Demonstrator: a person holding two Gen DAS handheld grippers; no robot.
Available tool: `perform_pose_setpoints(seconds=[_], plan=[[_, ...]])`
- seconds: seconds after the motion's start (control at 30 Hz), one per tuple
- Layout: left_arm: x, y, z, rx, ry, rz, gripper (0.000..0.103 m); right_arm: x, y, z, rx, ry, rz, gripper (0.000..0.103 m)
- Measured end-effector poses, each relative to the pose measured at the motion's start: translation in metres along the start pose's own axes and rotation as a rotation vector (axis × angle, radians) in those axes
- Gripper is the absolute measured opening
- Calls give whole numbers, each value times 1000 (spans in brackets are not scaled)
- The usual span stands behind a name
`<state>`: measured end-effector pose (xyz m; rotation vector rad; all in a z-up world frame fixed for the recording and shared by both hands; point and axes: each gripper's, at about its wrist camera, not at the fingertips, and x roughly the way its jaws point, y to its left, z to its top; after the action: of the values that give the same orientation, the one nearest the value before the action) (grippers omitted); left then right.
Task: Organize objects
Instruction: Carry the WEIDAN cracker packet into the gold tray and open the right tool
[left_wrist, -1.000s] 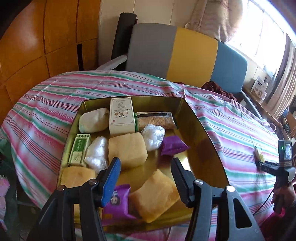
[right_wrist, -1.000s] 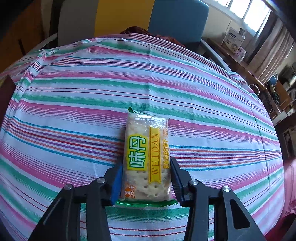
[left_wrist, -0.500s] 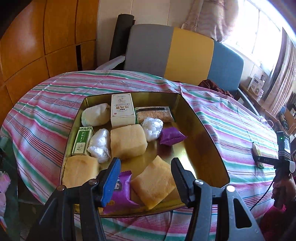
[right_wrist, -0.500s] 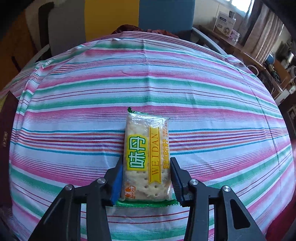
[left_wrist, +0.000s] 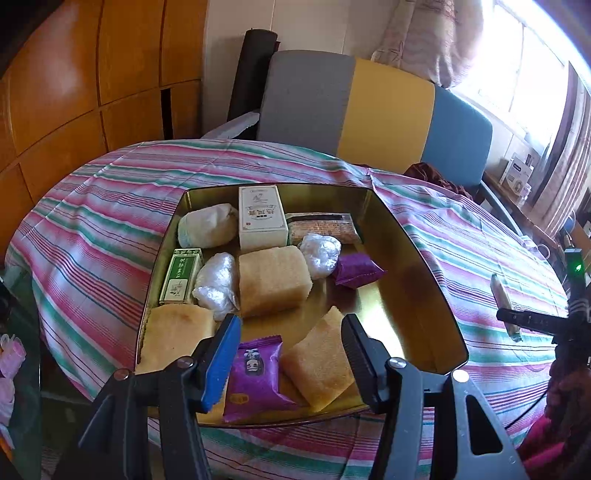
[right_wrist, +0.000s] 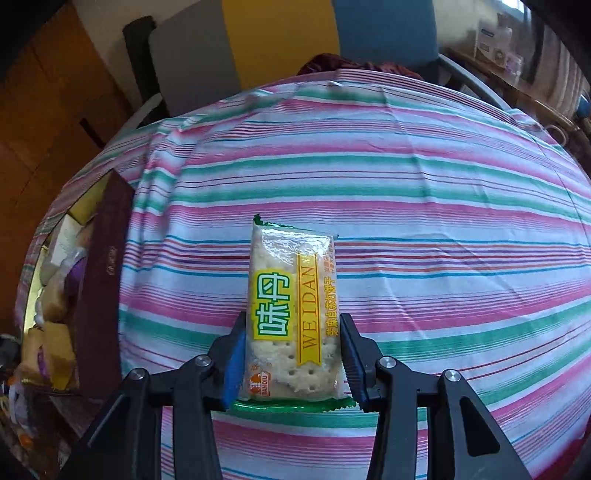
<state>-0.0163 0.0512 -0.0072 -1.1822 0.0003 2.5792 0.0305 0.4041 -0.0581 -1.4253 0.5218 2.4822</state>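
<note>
My right claw (right_wrist: 291, 356) grips the cracker packet (right_wrist: 291, 314); the gold tin (right_wrist: 55, 295) has swung into view at nine o'clock, so delivery nears.

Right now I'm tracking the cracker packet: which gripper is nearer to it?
Right. The right gripper is clamped on the cracker packet; the left gripper hangs open over the gold tin, away from it.

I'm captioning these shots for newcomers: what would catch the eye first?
The cracker packet with yellow-green lettering, clamped in the right gripper over the striped tablecloth. Then the gold tin tray crowded with wrapped snacks, the left gripper open above its near edge, over a purple packet.
</note>
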Motion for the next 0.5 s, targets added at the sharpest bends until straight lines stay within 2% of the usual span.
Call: perform_pose_setpoints(seconds=[0.17, 0.3, 0.4, 0.5], plan=[[1, 10, 1, -24, -2, 12, 57, -21, 71, 8, -115, -36, 112, 47], [0, 24, 2, -53, -7, 36, 57, -28, 134, 2, -234, -41, 183, 47], [-3, 39, 1, -83, -14, 61, 57, -21, 175, -4, -324, -26, 198, 47], [-7, 53, 0, -106, -21, 89, 57, -4, 204, -12, -405, -3, 172, 47]])
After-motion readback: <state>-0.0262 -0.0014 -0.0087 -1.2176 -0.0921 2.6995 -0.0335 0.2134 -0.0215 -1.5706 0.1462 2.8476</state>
